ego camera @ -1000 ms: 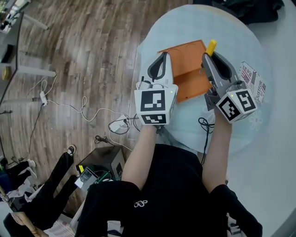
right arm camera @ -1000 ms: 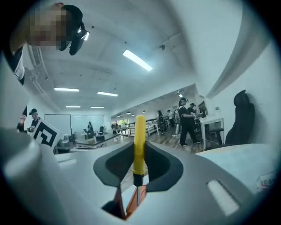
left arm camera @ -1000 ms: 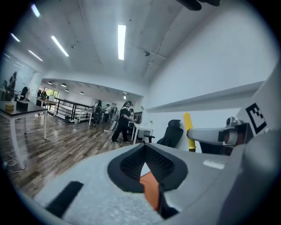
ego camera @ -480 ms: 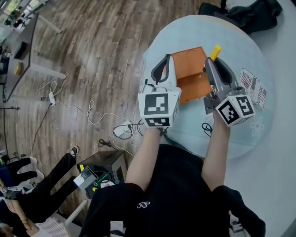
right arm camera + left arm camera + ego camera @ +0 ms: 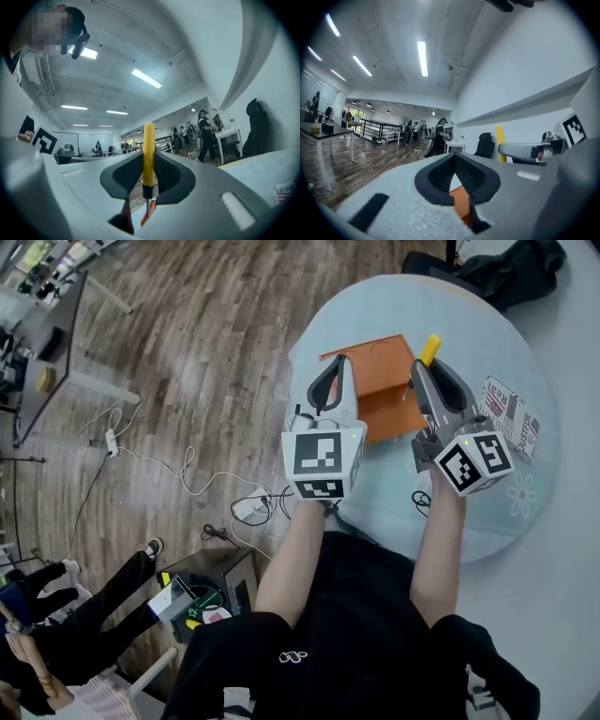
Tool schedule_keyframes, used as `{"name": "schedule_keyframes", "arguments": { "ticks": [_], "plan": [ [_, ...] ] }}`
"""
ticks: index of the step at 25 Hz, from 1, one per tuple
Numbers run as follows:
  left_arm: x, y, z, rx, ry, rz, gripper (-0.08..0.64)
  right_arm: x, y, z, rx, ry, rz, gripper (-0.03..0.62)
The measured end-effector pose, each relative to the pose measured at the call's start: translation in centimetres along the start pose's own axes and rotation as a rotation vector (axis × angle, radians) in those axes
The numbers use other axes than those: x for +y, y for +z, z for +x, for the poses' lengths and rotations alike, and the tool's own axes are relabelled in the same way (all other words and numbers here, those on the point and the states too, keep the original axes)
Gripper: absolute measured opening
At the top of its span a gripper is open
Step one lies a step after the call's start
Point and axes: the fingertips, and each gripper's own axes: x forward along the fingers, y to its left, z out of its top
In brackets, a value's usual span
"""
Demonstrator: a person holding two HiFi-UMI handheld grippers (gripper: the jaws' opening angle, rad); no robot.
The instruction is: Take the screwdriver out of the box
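Note:
An orange box (image 5: 375, 371) lies open on the round pale table (image 5: 375, 306). My right gripper (image 5: 420, 364) is shut on a screwdriver (image 5: 429, 348) and holds it upright above the box's right edge. In the right gripper view its yellow handle (image 5: 149, 140) stands up between the jaws, and the thin shaft points down at the box (image 5: 145, 214). My left gripper (image 5: 338, 358) hovers over the box's left side with its tips together and nothing between them. The box (image 5: 461, 202) shows through the gap behind its tips (image 5: 454, 155).
A printed card (image 5: 511, 409) lies at the table's right, a black bag (image 5: 497, 263) at its far side, and a dark cable (image 5: 422, 498) near its front rim. White cords and a power strip (image 5: 248, 510) trail over the wooden floor on the left, where people stand.
Both grippers have risen a little and shifted slightly over the table. The screwdriver has gone up with the right one. The box has stayed on the table.

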Motion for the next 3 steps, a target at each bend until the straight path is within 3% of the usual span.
{"name": "schedule_keyframes", "arguments": {
  "ticks": [3],
  "plan": [
    [-0.7, -0.42, -0.2, 0.01, 0.003, 0.004, 0.003, -0.26, -0.1, -0.59, 0.004, 0.008, -0.002, 0.087]
  ]
}}
